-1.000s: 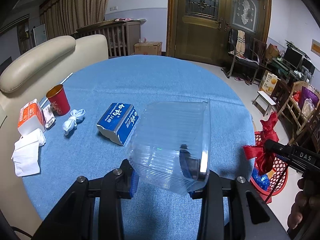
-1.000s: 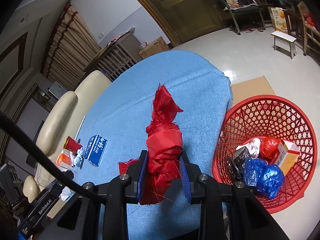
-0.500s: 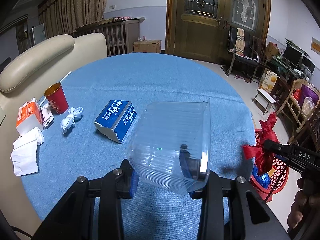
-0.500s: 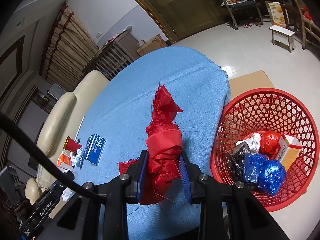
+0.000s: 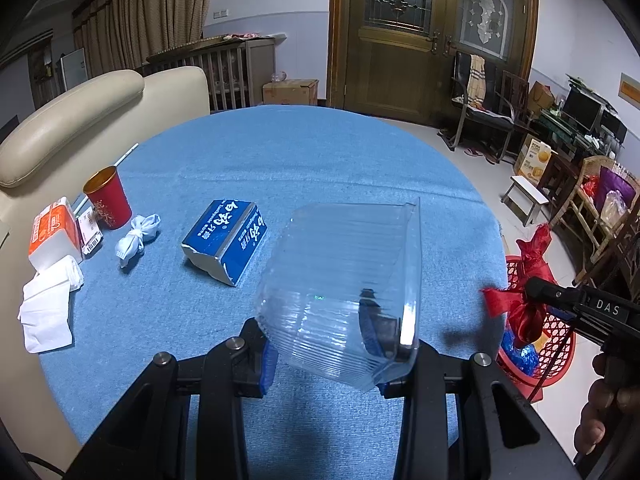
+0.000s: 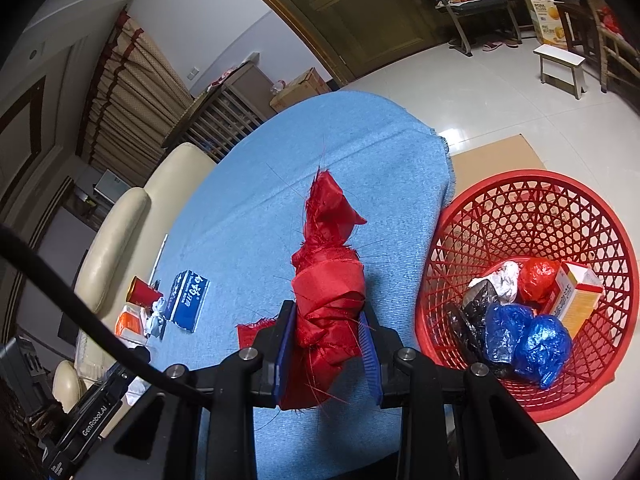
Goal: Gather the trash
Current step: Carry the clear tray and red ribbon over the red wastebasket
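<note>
Both grippers are held above a round table (image 5: 304,152) covered in blue cloth, each tilted downward toward it. The left gripper (image 5: 340,356) is clamped on a clear plastic tub (image 5: 344,284), its blue pads pressing the tub's ribbed lower end from either side, so the tub hangs tilted above the cloth with its open rim facing to the right. The right gripper (image 6: 326,340) is closed tight on a knotted red cloth bundle (image 6: 326,280), which stands up between the pads with a frayed point at the top and loose threads sticking out; a scrap of the same red cloth juts out to the left of the pads. In the left wrist view that bundle shows at the right edge, over the table's rim, with part of a person's hand (image 5: 600,412) below it. On the floor beside the table stands a red mesh basket (image 6: 532,208). In it lie two blue crumpled bags (image 6: 524,340), a black bag (image 6: 472,320), a red bag (image 6: 536,280), a white crumpled wad (image 6: 504,276) and an orange and white carton (image 6: 576,296). Left on the table are a blue carton (image 5: 226,236) lying on its side, a knotted white rag (image 5: 136,236), a red paper cup (image 5: 108,198) standing upright, an orange and white pack (image 5: 52,232) and white tissue (image 5: 48,304) near the edge.
</note>
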`<state>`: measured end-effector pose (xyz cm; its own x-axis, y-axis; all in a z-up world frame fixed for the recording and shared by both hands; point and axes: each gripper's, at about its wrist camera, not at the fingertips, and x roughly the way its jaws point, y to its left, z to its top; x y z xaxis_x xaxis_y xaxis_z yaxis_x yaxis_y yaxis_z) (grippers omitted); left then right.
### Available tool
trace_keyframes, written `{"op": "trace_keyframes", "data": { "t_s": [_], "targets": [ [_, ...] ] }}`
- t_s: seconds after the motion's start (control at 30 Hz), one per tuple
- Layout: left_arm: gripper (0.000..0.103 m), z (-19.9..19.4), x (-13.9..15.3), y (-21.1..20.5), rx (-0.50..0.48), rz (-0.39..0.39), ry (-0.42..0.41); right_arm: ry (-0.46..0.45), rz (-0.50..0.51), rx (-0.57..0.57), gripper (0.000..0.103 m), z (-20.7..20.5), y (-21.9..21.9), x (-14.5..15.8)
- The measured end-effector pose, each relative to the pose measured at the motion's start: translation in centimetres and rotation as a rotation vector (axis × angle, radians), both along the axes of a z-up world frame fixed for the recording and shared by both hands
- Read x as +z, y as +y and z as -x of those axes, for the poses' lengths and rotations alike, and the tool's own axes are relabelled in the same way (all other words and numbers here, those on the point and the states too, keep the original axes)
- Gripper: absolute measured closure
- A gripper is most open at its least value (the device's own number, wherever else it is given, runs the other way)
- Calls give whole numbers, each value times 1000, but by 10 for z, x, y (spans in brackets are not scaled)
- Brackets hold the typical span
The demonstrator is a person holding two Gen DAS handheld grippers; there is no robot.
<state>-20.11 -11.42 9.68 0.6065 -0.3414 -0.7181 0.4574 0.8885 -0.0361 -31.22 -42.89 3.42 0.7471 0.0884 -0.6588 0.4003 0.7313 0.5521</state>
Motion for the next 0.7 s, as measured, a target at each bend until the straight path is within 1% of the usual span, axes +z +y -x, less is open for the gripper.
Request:
{"op": "trace_keyframes", "data": {
  "t_s": [0.13,0.3,0.47,0.7],
  "targets": [
    [64,-1,2,-3,-11,6,-3,-1,5,-10,70,2,-2,2],
    [64,2,9,-19,-58,24,-16,2,16,-46,70,11,-14,4],
    [64,9,14,-47,-123,33,-27,10,25,-126,70,34,-43,4],
    [64,20,17,-93,-229,40,-28,52,23,-265,70,73,-96,-3]
  ]
}}
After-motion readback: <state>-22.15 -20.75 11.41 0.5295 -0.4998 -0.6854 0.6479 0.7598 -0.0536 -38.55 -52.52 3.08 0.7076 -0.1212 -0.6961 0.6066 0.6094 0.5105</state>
